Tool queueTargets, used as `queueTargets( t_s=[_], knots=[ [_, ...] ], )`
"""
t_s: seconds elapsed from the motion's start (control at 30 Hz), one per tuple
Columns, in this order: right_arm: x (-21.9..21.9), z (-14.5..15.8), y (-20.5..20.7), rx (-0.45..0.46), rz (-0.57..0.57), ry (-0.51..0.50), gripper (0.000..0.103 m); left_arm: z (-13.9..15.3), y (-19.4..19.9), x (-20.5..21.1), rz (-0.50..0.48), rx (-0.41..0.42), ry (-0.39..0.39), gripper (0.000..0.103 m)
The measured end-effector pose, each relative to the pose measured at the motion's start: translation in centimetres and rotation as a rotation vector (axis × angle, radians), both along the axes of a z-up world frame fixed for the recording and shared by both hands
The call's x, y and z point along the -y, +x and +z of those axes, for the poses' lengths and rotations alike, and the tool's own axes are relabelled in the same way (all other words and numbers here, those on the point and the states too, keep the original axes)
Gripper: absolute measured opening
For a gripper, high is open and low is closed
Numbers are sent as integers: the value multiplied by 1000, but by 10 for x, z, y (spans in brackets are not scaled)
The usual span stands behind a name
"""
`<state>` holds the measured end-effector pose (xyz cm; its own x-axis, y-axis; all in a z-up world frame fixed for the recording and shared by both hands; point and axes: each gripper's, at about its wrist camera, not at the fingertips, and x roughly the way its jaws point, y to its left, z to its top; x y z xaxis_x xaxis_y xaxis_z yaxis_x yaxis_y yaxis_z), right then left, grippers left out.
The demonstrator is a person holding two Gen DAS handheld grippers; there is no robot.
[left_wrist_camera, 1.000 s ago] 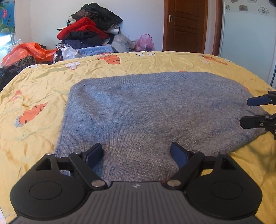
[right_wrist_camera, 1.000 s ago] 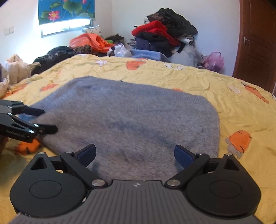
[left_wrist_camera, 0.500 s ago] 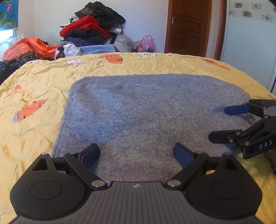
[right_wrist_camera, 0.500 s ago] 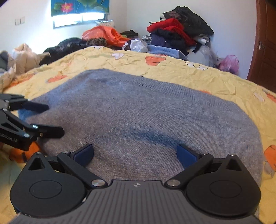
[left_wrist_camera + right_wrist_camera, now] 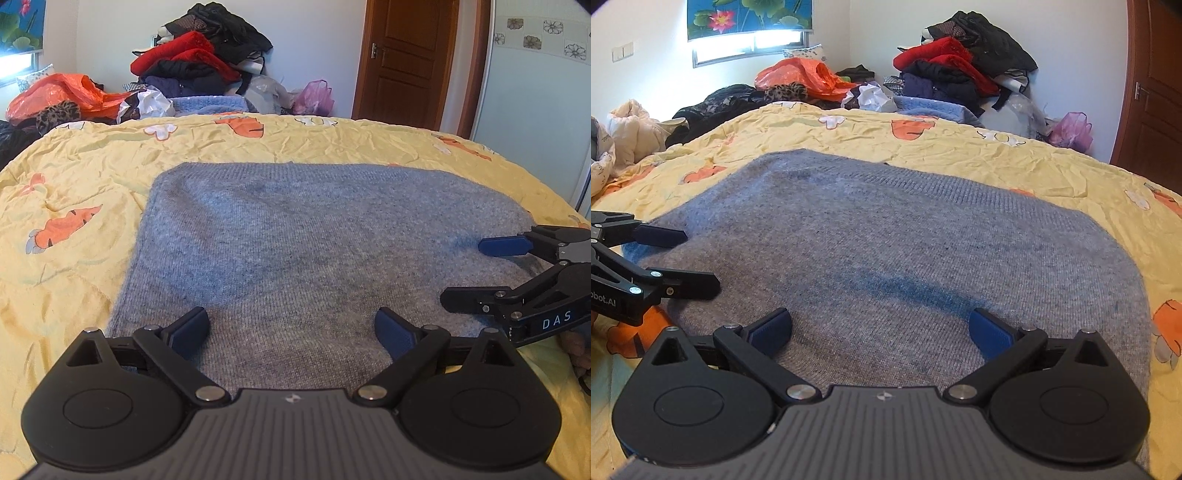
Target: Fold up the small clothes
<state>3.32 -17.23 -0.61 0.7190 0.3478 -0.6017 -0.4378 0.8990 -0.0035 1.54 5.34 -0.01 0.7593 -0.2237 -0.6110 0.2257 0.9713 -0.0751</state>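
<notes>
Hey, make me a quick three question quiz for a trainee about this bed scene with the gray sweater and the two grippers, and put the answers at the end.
1. True or false: the left gripper is shut on the gray sweater.
2. What does the sweater lie on? A) a wooden floor B) a yellow bedspread C) a chair
3. Fill in: in the right wrist view, the right gripper has its jaws ____ above the sweater's near edge.

Key: 1 false, both its jaws stand apart, holding nothing. 2 B. 3 open.
</notes>
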Motion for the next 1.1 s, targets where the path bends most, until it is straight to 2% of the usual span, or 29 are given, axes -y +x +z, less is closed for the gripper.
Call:
queueTargets(
  t_s=[0.63,0.97,1.1],
  knots=[
    [0,-1,-2,-3,-41,-3,103,-1,-1,5,2,-10,35,100],
    [0,-2,-8,0,-60,-16,103,-1,-2,2,-10,-15,14,103],
    [-3,-2,-8,2,-69,-26,103,-1,-3,7,-7,-11,40,103]
  ],
)
